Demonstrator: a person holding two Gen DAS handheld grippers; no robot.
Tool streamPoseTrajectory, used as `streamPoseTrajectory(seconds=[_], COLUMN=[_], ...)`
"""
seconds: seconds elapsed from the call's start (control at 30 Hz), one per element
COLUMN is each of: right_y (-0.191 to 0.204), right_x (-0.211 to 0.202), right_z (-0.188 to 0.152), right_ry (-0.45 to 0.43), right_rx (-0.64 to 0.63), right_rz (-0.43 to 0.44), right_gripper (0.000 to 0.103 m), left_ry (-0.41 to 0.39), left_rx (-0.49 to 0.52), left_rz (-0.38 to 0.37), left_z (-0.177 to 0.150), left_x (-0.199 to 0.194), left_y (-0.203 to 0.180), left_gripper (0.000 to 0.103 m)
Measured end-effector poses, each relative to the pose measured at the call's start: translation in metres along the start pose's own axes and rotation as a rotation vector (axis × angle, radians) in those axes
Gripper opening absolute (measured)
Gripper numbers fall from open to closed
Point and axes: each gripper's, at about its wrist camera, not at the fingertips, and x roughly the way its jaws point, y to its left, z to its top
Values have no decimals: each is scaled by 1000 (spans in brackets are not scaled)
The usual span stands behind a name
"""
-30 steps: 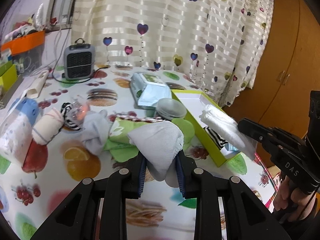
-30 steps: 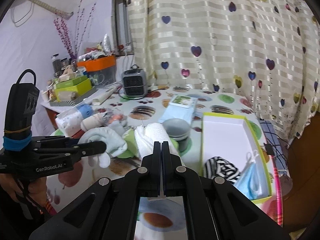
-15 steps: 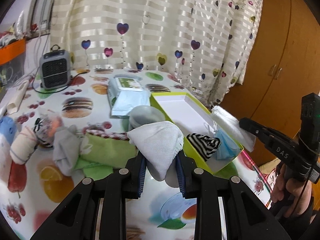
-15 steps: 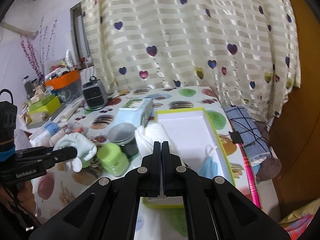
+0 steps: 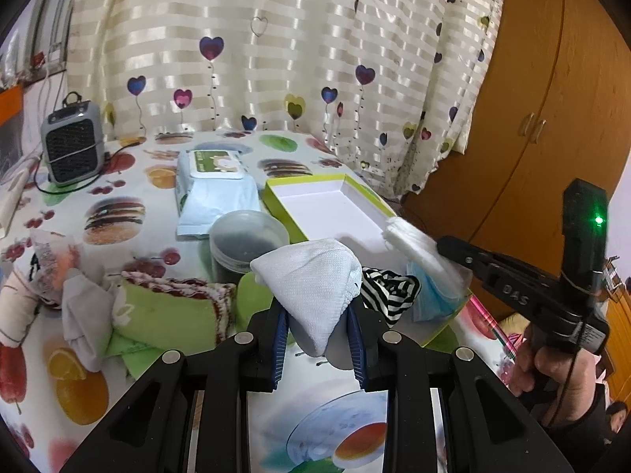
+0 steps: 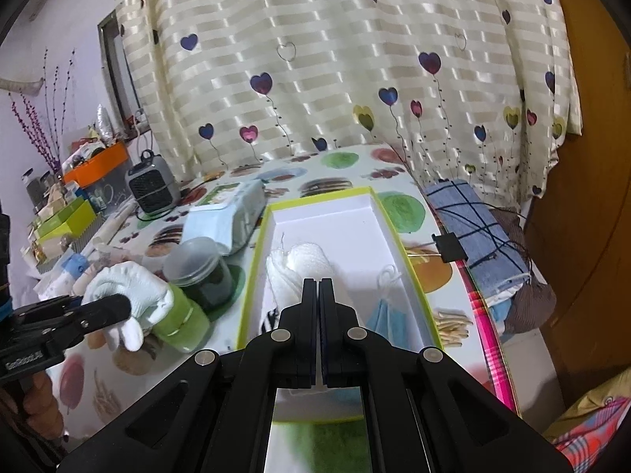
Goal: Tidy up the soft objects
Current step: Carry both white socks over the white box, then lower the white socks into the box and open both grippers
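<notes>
My left gripper [image 5: 318,317] is shut on a white sock [image 5: 315,280] and holds it above the table, just left of the green-rimmed box [image 5: 331,205]. My right gripper [image 6: 318,289] is shut on a white gauze roll [image 6: 303,272] and holds it over the box's white inside [image 6: 339,228]. It also shows at the right of the left wrist view [image 5: 410,242]. A striped black-and-white cloth [image 5: 388,293] and a blue face mask [image 6: 388,315] lie in the box's near end. The left gripper with its sock [image 6: 130,287] shows at the left of the right wrist view.
A green cloth [image 5: 165,315], a grey sock [image 5: 83,315] and other soft items lie at the left. A lidded dark jar [image 5: 246,242], a wet-wipes pack [image 5: 215,189] and a small grey heater [image 5: 73,148] stand behind. The table edge [image 6: 487,315] drops off right of the box.
Both grippers moved right towards the box. The right gripper with the gauze roll now hangs over the box's inside. The left gripper with the sock came closer to the box's near end.
</notes>
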Motion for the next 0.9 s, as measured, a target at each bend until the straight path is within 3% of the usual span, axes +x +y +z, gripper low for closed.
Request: streamPoseTrajectory(seconds=[0.37,0.43,0.57,0.9], right_y=[-23,-23,-24,-29], right_x=[49,44,25,5], right_z=[-1,-1,2,-1], right_ry=[81,60,-3,-30], right_rx=[53,46,35,52], right_rz=[-8,-29,-27,-14], right_gripper=[1,3,18,18], left_ry=[21,26,37,75], left_rx=[27,32,42,85], left_rz=[-9,-11,-22,-46], left_z=[12,13,17,27], left_x=[23,27,38,79], left_y=[-14,-17,-25,-52], left_gripper=[25,25,25,27])
